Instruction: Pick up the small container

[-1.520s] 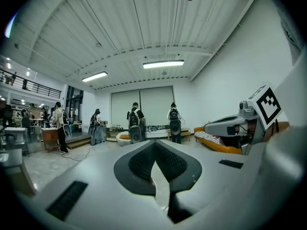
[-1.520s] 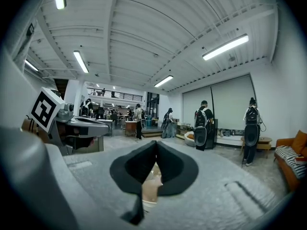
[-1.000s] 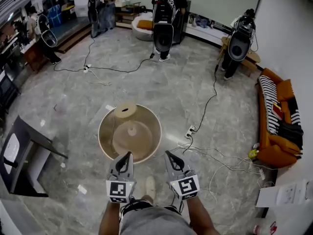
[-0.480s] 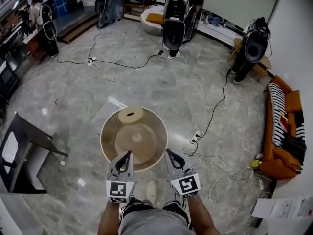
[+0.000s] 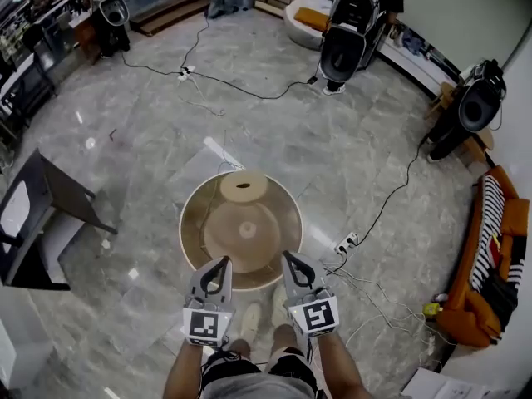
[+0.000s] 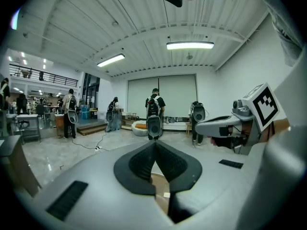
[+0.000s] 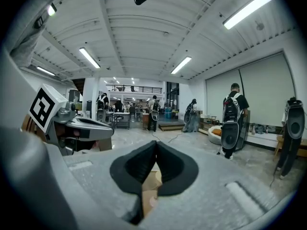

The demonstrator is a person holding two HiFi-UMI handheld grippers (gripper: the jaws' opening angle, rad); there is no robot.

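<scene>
- Sitting at the 12 o'clock rim of the round wooden surface (image 5: 193, 227), the small container (image 5: 243, 186) is pale and round, well apart from both tools.
- Left tool (image 5: 218, 266) hovers over the surface's near rim at about 7 o'clock, with its jaws pressed together on nothing.
- Right tool (image 5: 293, 263) hovers at about 5 o'clock, with its jaws likewise together and empty.

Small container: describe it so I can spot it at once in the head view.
On the grey marble floor stands a large round tan table. The small container is the pale tan round tub at its far edge, with a dark hole in its top; the table's centre knob is smaller.
</scene>
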